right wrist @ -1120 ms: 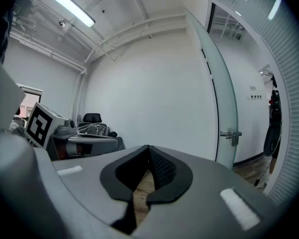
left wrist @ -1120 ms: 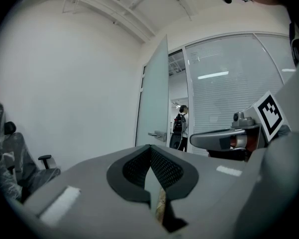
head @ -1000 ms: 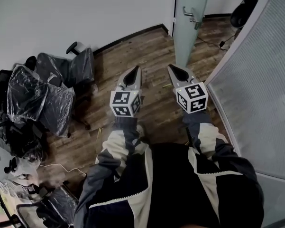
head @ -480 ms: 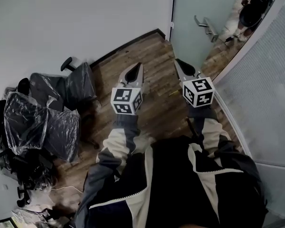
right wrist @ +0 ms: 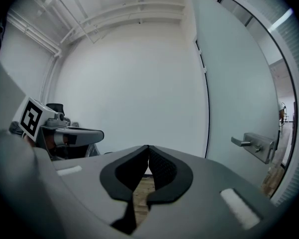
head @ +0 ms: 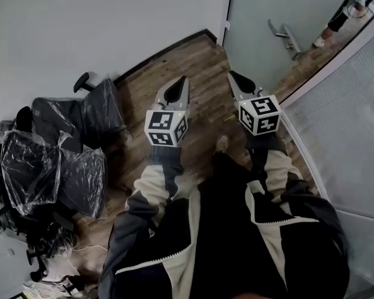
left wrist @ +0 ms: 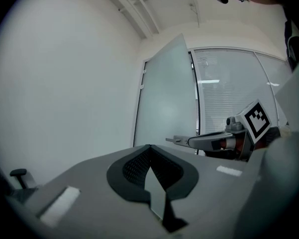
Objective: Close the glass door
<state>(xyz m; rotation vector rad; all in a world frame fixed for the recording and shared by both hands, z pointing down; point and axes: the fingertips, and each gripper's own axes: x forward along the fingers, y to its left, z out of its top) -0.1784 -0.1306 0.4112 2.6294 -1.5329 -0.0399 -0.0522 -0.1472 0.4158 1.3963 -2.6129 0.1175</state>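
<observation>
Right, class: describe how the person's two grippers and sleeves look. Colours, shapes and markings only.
The left gripper and right gripper look alike: grey shells tapering to a point, lined with black mesh-textured pads. Each carries a white cube printed with black square markers. The sleeves are dark with cream panels.

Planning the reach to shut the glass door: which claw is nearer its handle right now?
Right. The right claw sits just short of the door handle, apart from it; the left claw is farther off, on the right claw's far side, toward the wall.
</observation>
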